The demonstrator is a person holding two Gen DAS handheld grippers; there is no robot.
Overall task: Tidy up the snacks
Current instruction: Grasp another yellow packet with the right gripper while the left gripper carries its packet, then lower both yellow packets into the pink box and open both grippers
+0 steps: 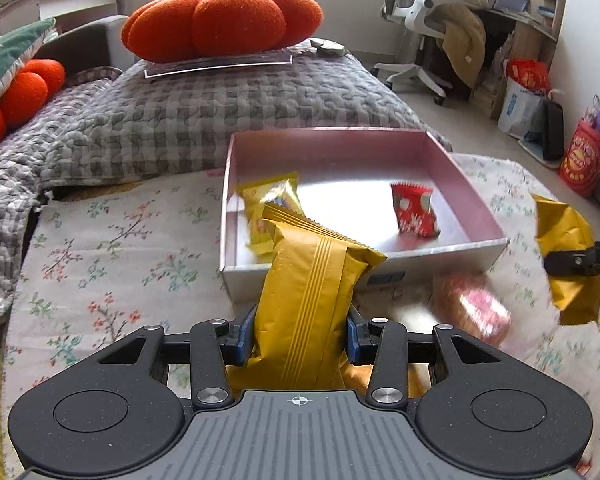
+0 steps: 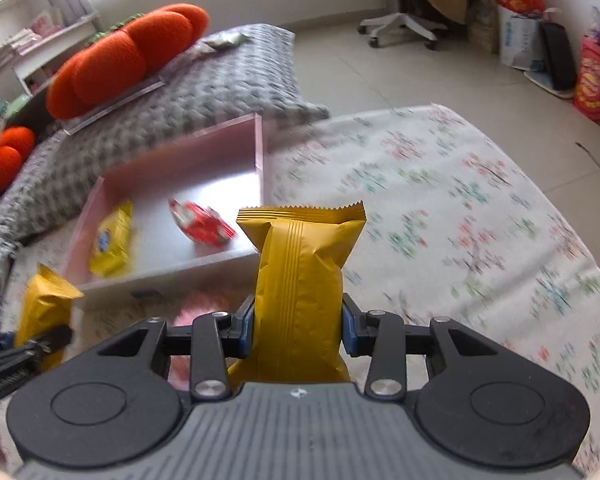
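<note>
Two mustard-yellow snack packets are shown clamped upright: one [image 1: 308,304] between the left gripper [image 1: 300,336] jaws, one [image 2: 298,296] between the right gripper [image 2: 298,332] jaws; beyond both jaws lies the pink box [image 1: 452,160].

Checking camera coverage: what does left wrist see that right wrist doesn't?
Left wrist only: a blurred pink packet on the floral cloth in front of the box, a desk with a laptop, and the whole white office chair.

Right wrist only: the far right stretch of the floral cloth and bare floor tiles beyond it.

Both: the pink box holding a yellow packet and a red packet, the orange pumpkin cushion, and each gripper, left gripper and right gripper, shut on a gold snack bag.
</note>
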